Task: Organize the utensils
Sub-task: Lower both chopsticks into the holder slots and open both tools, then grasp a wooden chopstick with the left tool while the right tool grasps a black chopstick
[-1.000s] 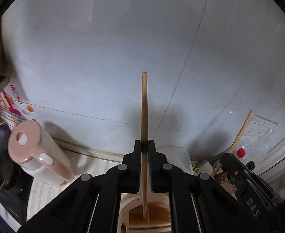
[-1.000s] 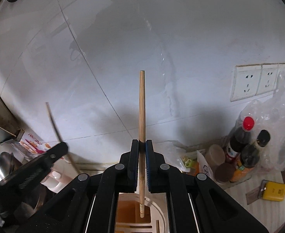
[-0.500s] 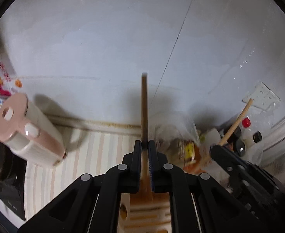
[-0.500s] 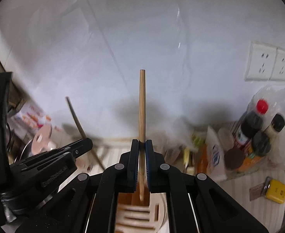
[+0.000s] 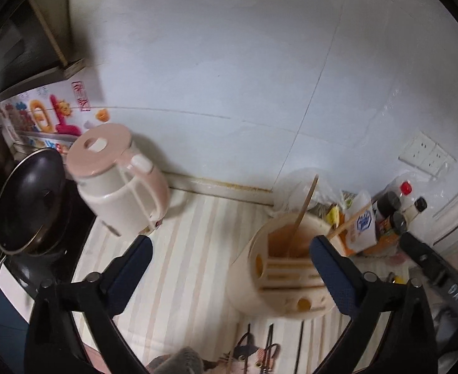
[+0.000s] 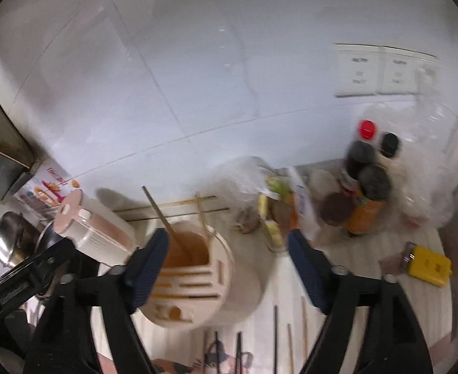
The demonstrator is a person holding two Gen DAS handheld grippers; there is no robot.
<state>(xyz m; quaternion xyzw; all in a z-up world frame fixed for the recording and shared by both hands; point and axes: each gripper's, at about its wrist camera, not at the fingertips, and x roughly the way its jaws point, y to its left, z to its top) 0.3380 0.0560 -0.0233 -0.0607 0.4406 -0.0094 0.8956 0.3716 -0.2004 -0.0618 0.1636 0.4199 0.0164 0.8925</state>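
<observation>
A: How do the grippers stand?
B: The left gripper [image 5: 230,247] has its jaws spread wide with nothing between them; the right gripper [image 6: 229,251] likewise, wide and empty. Both hover over the striped table [image 5: 179,249].

A: And the chopsticks?
B: Two wooden chopsticks [image 6: 162,215] lean in the open compartment of the one cream utensil holder [image 6: 194,280], which stands on the table between the jaws in the right view. In the left view I see one chopstick [image 5: 304,210] clearly inside the holder [image 5: 279,271].

A: Any left outside?
B: Several thin sticks [image 6: 275,333] lie flat on the table just below the holder; blur keeps me from an exact count.

A: What else?
B: One pink-lidded kettle [image 5: 119,180], one dark pan [image 5: 26,199], a cluster of bottles [image 6: 366,180], one yellow box [image 6: 428,265], two wall sockets [image 6: 382,71].
</observation>
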